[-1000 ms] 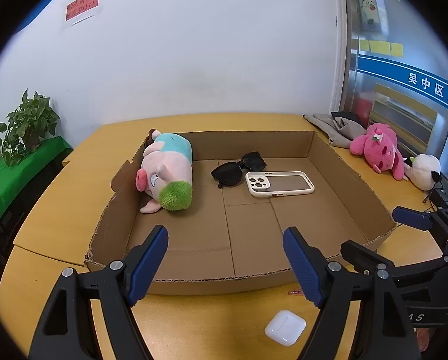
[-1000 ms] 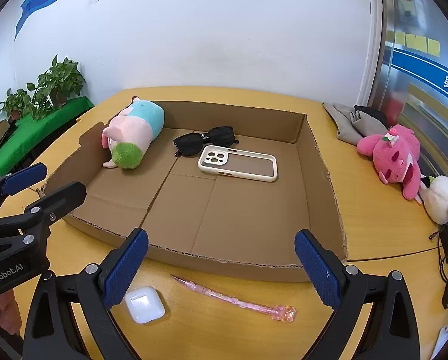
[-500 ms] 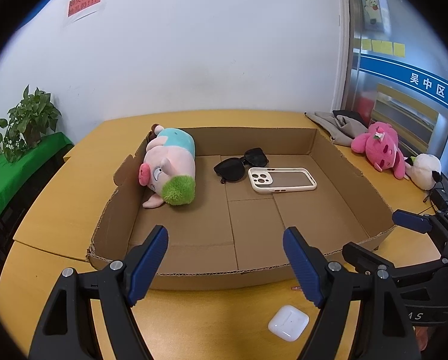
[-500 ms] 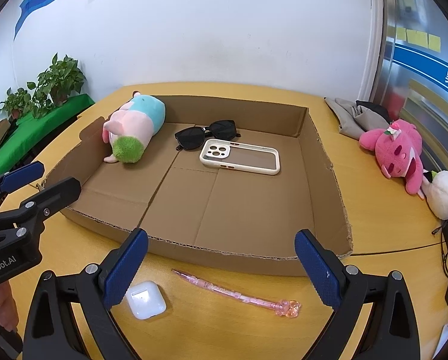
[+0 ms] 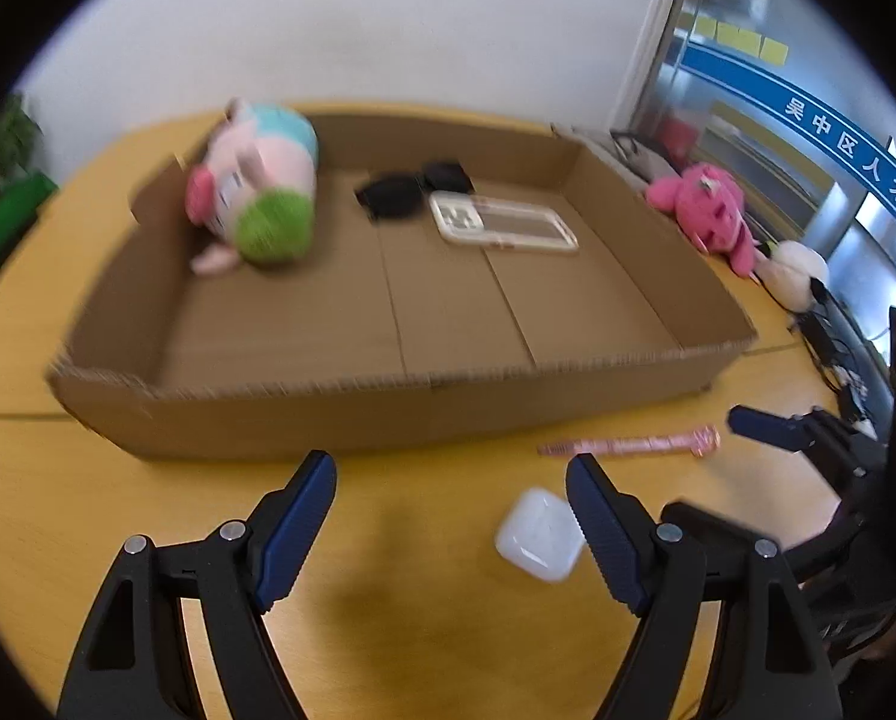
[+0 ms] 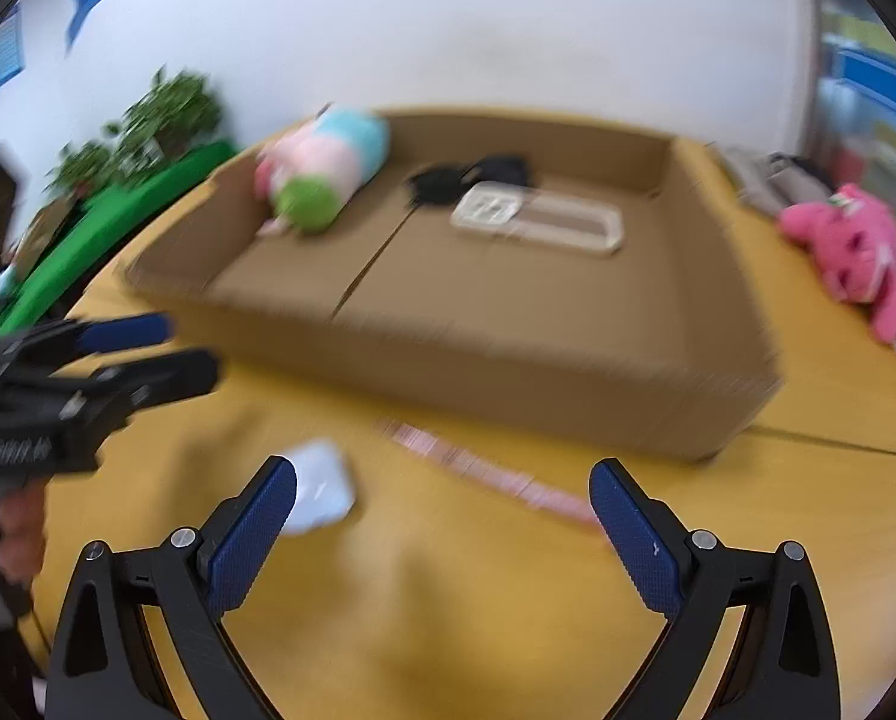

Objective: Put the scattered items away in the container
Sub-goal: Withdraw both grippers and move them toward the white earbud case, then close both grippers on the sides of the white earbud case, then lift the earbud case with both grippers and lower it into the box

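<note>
Both sets of jaws wide apart, gripping nothing: left gripper [image 5: 451, 474] and right gripper [image 6: 441, 483] over bare yellow wooden tabletop [image 5: 147, 516]. White rounded plastic earbud case [image 5: 539, 534] just inside left gripper's right jaw, on table; thin pink pen w/ ornament end [image 5: 628, 446] just beyond that jaw tip. Shallow brown cardboard tray [image 5: 387, 414] ahead of jaws, w/ pink-and-teal plush pig [image 5: 255, 192], black sunglasses [image 5: 414, 192], clear phone case [image 5: 505, 228] inside.

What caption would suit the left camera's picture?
Open left gripper above the table, near a white earbud case and pink pen, before the cardboard box.
</note>
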The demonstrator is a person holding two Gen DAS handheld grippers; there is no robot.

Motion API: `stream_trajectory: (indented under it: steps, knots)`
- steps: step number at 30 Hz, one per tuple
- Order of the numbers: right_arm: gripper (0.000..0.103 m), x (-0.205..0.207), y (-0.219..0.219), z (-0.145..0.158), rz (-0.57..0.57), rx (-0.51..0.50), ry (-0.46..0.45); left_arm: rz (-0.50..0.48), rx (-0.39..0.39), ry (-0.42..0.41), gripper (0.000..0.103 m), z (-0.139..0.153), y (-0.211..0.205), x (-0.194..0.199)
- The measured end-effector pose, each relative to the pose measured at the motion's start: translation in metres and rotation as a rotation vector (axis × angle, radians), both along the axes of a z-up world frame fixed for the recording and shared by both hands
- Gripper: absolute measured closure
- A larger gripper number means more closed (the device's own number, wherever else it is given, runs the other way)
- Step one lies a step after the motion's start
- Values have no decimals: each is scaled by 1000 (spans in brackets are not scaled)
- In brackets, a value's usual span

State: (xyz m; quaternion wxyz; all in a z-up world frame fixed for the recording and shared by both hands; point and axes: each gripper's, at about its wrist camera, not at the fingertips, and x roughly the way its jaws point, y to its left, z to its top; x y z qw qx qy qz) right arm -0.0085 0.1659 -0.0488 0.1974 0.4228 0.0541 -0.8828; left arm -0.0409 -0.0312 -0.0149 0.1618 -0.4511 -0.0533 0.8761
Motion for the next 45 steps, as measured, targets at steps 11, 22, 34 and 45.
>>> stream_trajectory:
  steps: [11, 22, 34, 45]
  knots:
    - [5, 2, -38, -34, 116, -72, -61, -136, 110, -164, 26, -40, 19, -10]
    - [26, -4, -53, -45, 179, -48, -65, -245, 71, -189, 51, -46, 42, -9]
    - [51, 6, -60, -45, 200, 54, -11, -275, 2, -188, 61, -43, 55, -2]
    - [53, 13, -61, -35, 190, 55, 19, -266, -5, -158, 62, -28, 52, 6]
